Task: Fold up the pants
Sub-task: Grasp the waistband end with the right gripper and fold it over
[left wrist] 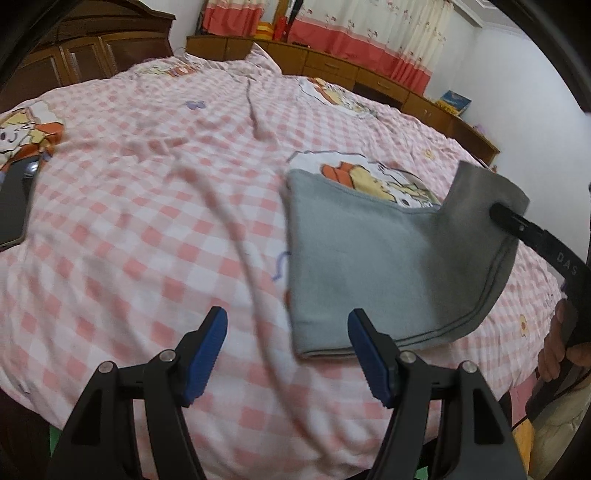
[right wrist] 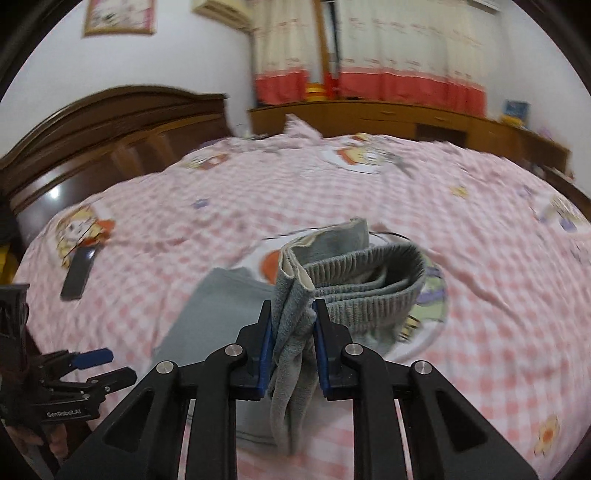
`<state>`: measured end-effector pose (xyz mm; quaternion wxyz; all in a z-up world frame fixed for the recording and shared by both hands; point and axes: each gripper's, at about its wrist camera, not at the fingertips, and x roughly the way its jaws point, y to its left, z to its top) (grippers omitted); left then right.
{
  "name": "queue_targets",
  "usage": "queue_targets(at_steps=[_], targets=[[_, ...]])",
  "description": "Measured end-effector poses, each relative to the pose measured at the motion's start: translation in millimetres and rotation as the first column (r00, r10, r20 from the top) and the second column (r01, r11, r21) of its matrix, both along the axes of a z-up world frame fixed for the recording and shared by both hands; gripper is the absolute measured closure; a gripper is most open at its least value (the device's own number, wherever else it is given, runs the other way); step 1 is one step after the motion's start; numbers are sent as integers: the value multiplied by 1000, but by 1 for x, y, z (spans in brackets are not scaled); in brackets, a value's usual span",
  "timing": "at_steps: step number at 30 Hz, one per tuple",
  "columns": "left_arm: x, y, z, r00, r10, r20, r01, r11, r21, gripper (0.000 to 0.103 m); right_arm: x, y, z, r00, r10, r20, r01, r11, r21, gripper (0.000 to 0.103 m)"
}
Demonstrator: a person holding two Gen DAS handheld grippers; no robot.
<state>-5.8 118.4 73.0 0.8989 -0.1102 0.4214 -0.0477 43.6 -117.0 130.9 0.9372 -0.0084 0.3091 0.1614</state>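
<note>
The right claw (right wrist: 292,332), nearest the right wrist camera, is clamped on a bunched fold of the grey pants (right wrist: 295,317), its blue pads pressing the cloth from both sides, with the ribbed waistband (right wrist: 369,284) looping up beyond the fingers and loose cloth hanging below them. Beneath everything spreads the bed (left wrist: 147,184) with its pink-and-white checked cover printed with cartoon figures, a dark wooden headboard (right wrist: 110,129) at its far left and a low wooden cabinet (left wrist: 332,66) under red-hemmed curtains (left wrist: 369,33) along the far wall. The pants (left wrist: 351,266) lie on the right part of the bed, folded flat, while their right end is lifted off the cover by the right claw (left wrist: 498,214). The left claw (left wrist: 288,354) hovers open over the bed just beside the pants' near corner, nothing between its pads. A dark phone (left wrist: 16,199) lies on the cover well apart, at the left
</note>
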Motion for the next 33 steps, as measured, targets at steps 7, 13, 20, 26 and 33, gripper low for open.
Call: queue_targets(at_steps=[7, 13, 20, 26, 33], targets=[[-9, 39, -7, 997, 73, 7, -73, 997, -40, 32, -8, 81, -13, 980, 200, -8, -198, 965, -172, 83], [-15, 64, -14, 993, 116, 5, -115, 989, -96, 32, -16, 137, -56, 950, 301, -78, -308, 877, -369, 83], [-18, 71, -11, 990, 141, 22, -139, 987, -78, 32, -21, 140, -64, 925, 354, -135, -379, 877, -297, 70], [-13, 64, -4, 992, 126, 27, -123, 989, -83, 32, -36, 121, -44, 908, 391, -150, -413, 896, -161, 69], [-2, 29, 20, 993, 62, 99, -58, 997, -41, 32, -38, 68, -26, 955, 275, -112, -282, 958, -57, 69]])
